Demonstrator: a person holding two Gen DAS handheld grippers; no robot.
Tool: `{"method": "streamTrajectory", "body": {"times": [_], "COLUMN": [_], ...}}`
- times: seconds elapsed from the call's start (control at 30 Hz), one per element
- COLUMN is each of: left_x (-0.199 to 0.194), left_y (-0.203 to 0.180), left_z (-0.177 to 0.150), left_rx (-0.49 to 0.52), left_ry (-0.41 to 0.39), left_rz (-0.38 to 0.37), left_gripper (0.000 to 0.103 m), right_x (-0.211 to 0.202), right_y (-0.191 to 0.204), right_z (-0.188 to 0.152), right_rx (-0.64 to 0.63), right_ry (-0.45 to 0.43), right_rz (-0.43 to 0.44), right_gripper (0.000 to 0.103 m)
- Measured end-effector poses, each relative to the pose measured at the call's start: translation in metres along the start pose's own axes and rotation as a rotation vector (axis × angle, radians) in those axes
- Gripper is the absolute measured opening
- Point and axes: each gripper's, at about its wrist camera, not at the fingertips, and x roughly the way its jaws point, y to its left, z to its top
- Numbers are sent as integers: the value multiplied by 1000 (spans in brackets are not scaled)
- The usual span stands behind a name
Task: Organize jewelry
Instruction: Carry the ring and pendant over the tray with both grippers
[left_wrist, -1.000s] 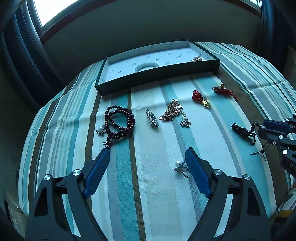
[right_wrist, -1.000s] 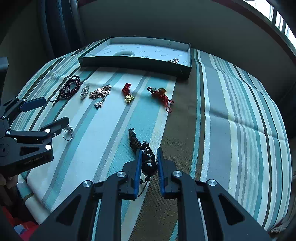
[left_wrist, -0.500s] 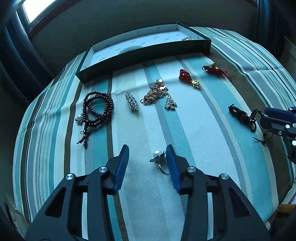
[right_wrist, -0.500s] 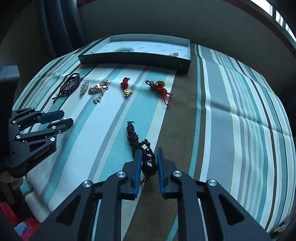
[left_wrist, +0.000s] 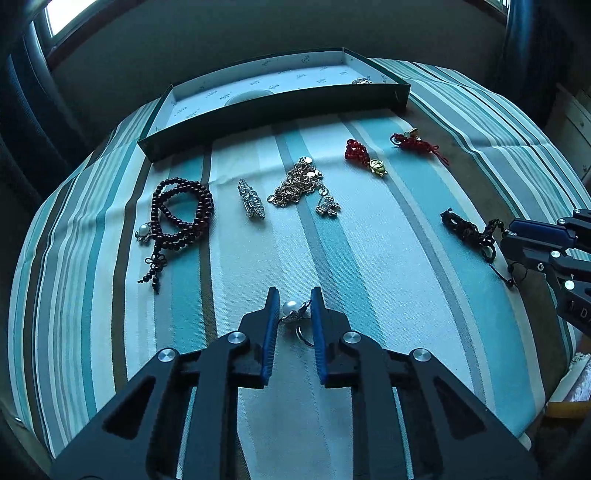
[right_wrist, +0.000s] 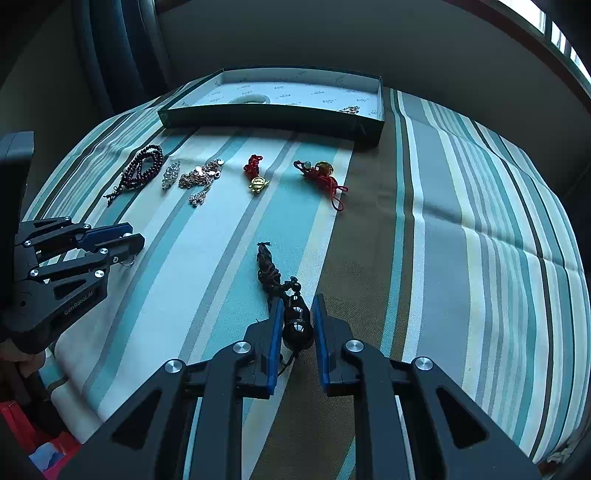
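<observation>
Left tongs (left_wrist: 292, 308) closing around the pearl ring (left_wrist: 294, 314) on the striped surface (left_wrist: 369, 258) — the right pad looks to touch the setting, the left pad not clearly seated. Right tongs (right_wrist: 297, 321) pinched on the dark beads of the black cord bracelet (right_wrist: 275, 280); its tail trails flat on the cloth.

Risks, as judged:
- Ring is small and rounded — an off-centre squeeze may flick it out or roll it away.
- Cord tail could drag and snag when lifted.
- Tray (left_wrist: 277, 110) sits far off, beyond the other pieces; a loose hold may drop either piece among them.
</observation>
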Motion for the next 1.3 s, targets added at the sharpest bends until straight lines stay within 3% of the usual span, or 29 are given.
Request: {"method": "streamTrajectory", "body": {"times": [0.8, 1.03, 1.3], "left_x": [-24, -31, -25], "left_y": [27, 41, 59], "left_z": [23, 48, 93], "left_rx": [-23, -36, -65], "left_ry": [-101, -155, -208], "left_rz": [38, 50, 43], "left_gripper": [14, 14, 14], "right_x": [-32, -37, -30], "right_y": [10, 11, 14], "right_z": [31, 64, 124], "right_rx": [34, 41, 33], "right_ry": [-133, -198, -295], "right_rz": [5, 15, 26], "right_gripper": [17, 17, 17]}}
